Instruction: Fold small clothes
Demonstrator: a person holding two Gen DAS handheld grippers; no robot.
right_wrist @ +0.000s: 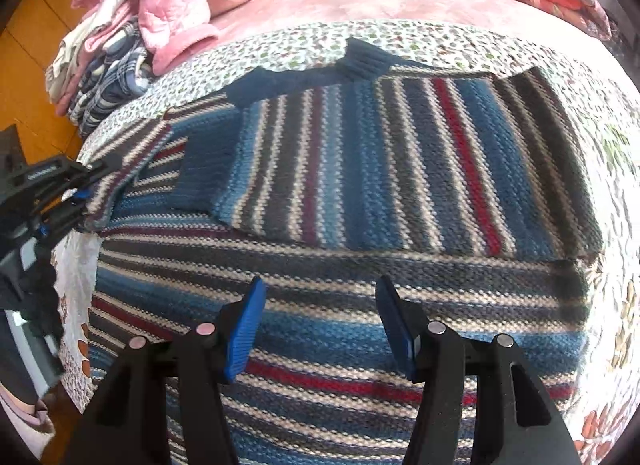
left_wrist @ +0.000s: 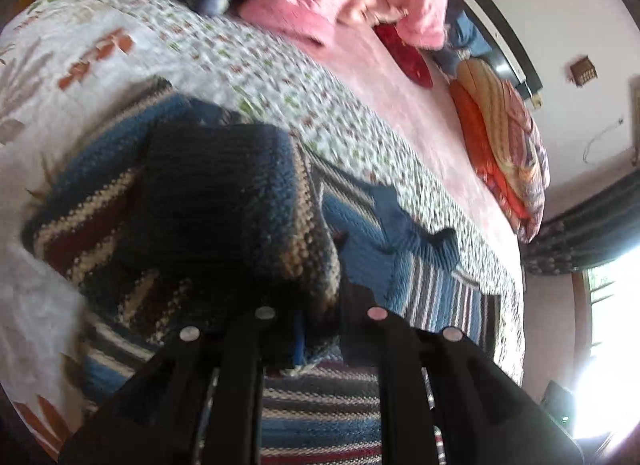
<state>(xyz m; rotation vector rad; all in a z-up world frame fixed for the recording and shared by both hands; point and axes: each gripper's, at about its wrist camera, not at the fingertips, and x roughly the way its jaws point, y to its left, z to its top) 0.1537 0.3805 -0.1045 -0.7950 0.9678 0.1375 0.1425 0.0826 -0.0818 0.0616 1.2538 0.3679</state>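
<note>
We judge ourselves midway: the striped sweater (right_wrist: 360, 193) lies central on the bed (right_wrist: 420, 41), right side folded, left gripper (right_wrist: 86, 201) at nine o'clock pinching its sleeve, right gripper (right_wrist: 320, 325) wide.

**A:** Is there any writing, label, brand or number to read in either view?

**B:** None that can be read. At the left edge of the right wrist view, the left gripper (right_wrist: 86, 185) carries a small pale strip of marking on its black body, but it is too small and blurred to make out a single letter.

**A:** Anything on the knitwear or the bedding?

**B:** The striped sweater (right_wrist: 360, 169) shows only bands of colour, with no tag in sight. The quilt (left_wrist: 248, 61) has a printed leaf and flower pattern, no words. A small brown plaque on the wall (left_wrist: 583, 71), upper right of the left wrist view, is too blurred to read
</note>
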